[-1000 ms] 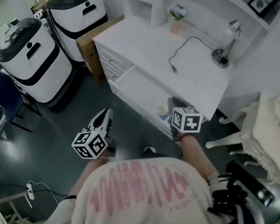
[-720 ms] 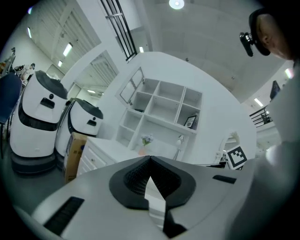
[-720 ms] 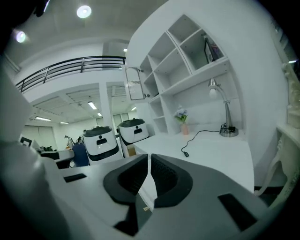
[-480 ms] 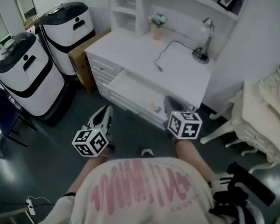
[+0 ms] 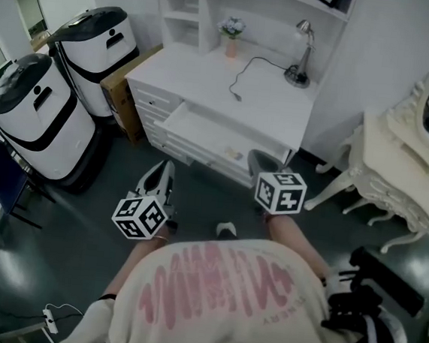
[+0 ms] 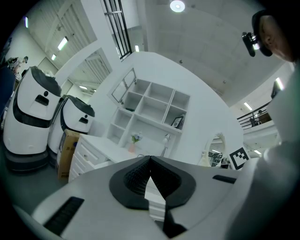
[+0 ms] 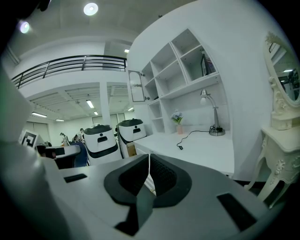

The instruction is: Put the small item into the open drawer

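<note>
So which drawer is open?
The wide drawer under the white desk top: it is pulled out. The small drawers left of it are pushed in.

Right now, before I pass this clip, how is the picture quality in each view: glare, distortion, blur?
Head view: dim, bluish and slightly soft; the white desk is brightest, without harsh glare. Left gripper view: strong fisheye bowing, black corners, a ceiling light blown out. Right gripper view: same fisheye and dark corners, a ceiling lamp flaring, the shelves visibly curved.
</note>
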